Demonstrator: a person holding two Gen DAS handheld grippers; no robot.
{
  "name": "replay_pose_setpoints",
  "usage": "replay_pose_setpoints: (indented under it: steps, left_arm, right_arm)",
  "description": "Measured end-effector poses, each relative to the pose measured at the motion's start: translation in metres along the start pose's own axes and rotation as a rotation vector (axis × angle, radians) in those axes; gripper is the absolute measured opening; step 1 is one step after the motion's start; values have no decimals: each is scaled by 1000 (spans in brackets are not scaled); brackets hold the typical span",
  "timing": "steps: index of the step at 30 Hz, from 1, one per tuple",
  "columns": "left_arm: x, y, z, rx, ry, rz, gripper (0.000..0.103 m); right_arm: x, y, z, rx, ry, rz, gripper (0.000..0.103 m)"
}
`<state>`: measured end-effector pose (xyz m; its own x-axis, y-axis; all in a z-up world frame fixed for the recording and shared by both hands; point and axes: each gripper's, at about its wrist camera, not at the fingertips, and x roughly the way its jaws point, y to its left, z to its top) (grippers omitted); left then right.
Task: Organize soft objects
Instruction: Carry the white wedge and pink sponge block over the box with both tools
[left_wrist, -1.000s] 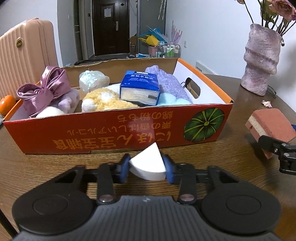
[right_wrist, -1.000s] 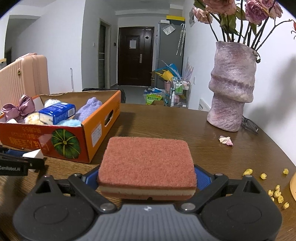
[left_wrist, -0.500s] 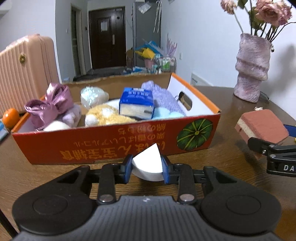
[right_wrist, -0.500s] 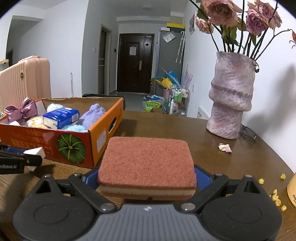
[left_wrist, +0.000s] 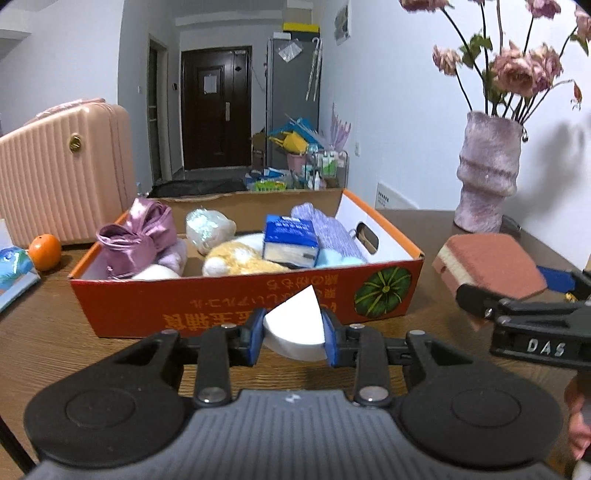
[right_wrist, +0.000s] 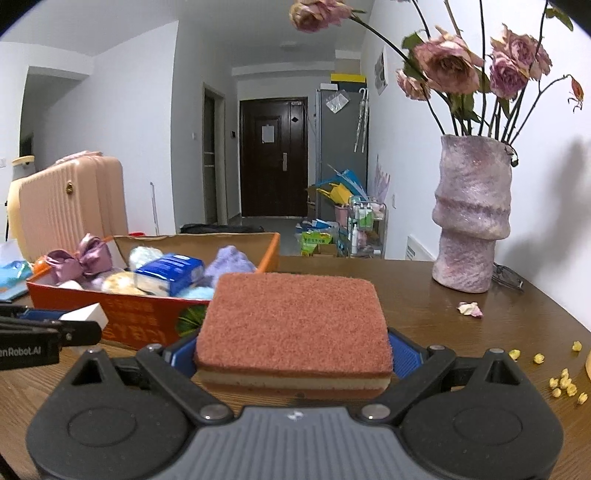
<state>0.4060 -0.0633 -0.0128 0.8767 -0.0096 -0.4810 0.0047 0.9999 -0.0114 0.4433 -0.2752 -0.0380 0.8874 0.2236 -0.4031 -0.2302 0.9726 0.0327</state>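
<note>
My left gripper (left_wrist: 293, 338) is shut on a white wedge-shaped makeup sponge (left_wrist: 295, 326) and holds it above the table, just in front of the orange cardboard box (left_wrist: 221, 306). The box holds a purple bow (left_wrist: 136, 232), a yellow plush (left_wrist: 236, 260), a blue tissue pack (left_wrist: 290, 240) and a lilac cloth (left_wrist: 325, 229). My right gripper (right_wrist: 293, 354) is shut on a red-brown scouring sponge (right_wrist: 295, 325), held above the table to the right of the box; it also shows in the left wrist view (left_wrist: 491, 262).
A pink vase (right_wrist: 472, 218) with dried roses stands at the back right of the brown table (right_wrist: 443, 325). Yellow crumbs (right_wrist: 561, 380) and a petal (right_wrist: 469, 308) lie at the right. An orange (left_wrist: 44, 251) and a pink suitcase (left_wrist: 62, 173) are left of the box.
Both grippers have risen and pulled back a little from the box, each still holding its sponge. The box contents have not moved.
</note>
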Motion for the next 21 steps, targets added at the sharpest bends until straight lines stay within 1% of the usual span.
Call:
replay_pose_setpoints:
  steps: [9,14,21]
  left_arm:
    - [-20,25,8,-44,-63,17,33]
    - [-26,35,16,-67,-105,18,33]
    - [-24,44,23,-64,-132,23,33]
  right_arm:
    - [-9,38,3,22,-45,17,98]
    - [-11,58,7,27,-92,14,98]
    - [0,77,12,42,-98,11,98]
